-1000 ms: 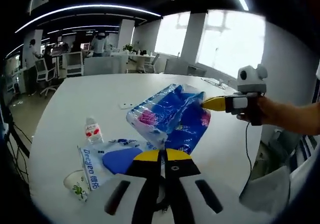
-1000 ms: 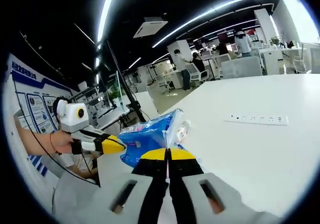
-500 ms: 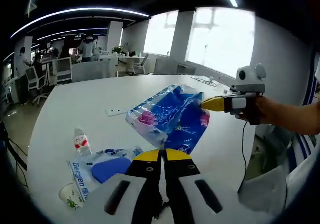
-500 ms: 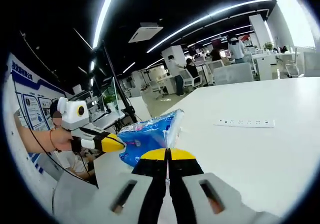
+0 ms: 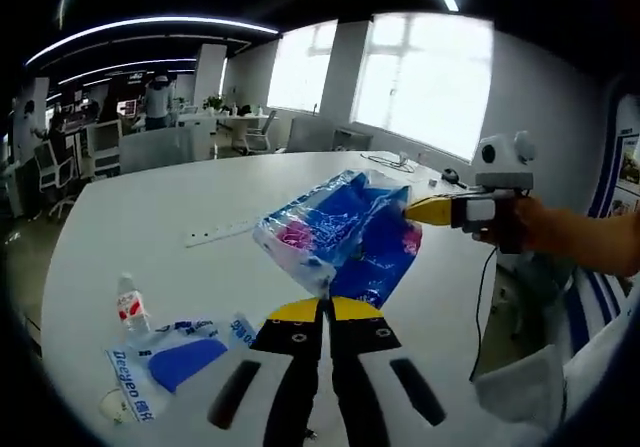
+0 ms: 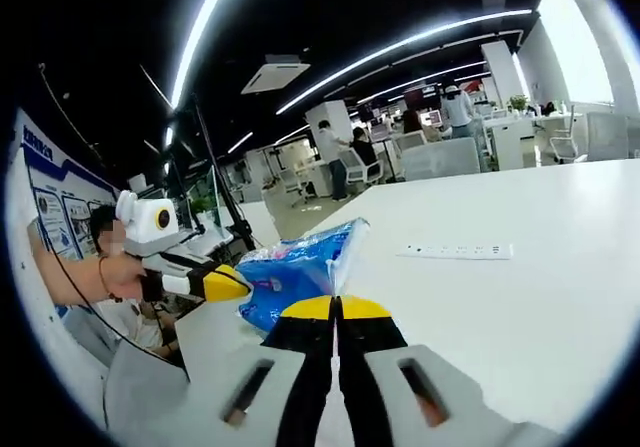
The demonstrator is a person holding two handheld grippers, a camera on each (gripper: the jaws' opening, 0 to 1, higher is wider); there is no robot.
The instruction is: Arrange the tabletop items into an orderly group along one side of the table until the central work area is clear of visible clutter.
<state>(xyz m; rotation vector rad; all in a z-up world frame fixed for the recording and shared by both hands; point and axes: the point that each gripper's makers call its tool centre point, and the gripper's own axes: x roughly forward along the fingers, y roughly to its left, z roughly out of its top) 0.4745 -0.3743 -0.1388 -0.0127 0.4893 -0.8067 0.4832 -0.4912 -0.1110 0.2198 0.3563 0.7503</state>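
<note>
Both grippers hold one blue plastic pack [image 5: 342, 229] above the white table [image 5: 150, 207], one at each end. In the left gripper view, the left gripper [image 5: 325, 312] has its jaws pressed together on the pack's near lower edge, and the right gripper [image 5: 418, 208] comes in from the right with its yellow tips pinching the pack's far corner. The pack's long axis runs between the two grippers, tilted up toward the right gripper's end. In the right gripper view, the pack [image 6: 300, 270] stretches from the right gripper [image 6: 335, 310], closed on its edge, to the left gripper [image 6: 240, 286] at the left. On the table below lie a small water bottle [image 5: 128, 302], a flat tissue packet [image 5: 165, 357] with blue print, and farther off a white power strip [image 5: 215, 232].
</note>
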